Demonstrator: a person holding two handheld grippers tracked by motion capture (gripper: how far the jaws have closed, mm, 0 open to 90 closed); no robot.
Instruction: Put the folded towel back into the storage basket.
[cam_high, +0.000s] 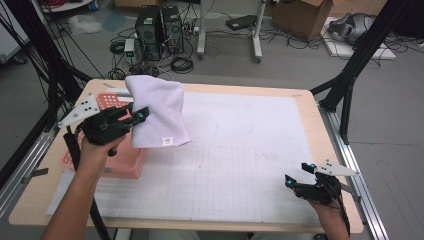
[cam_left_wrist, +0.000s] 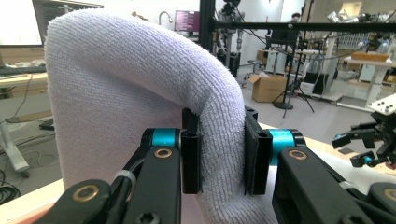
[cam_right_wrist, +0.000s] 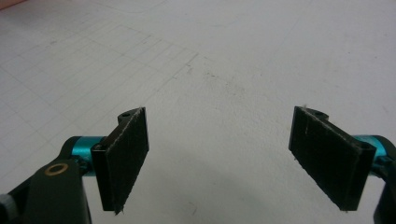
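Note:
A pale lilac towel (cam_high: 157, 112) hangs folded in the air above the left part of the table, over the edge of a pink basket (cam_high: 125, 162). My left gripper (cam_high: 140, 116) is shut on it; in the left gripper view both pads squeeze a thick fold of the towel (cam_left_wrist: 140, 93) between them. A small white label shows near the towel's lower edge. My right gripper (cam_high: 300, 175) rests low near the table's front right corner, open, and its pads (cam_right_wrist: 123, 158) stand wide apart over the bare mat with nothing between them.
A white gridded mat (cam_high: 240, 160) covers most of the wooden table (cam_high: 320, 125). The pink basket stands at the left edge under my left hand. Beyond the table lie computer towers (cam_high: 160, 30), cables, a cardboard box (cam_high: 300, 17) and black frame legs.

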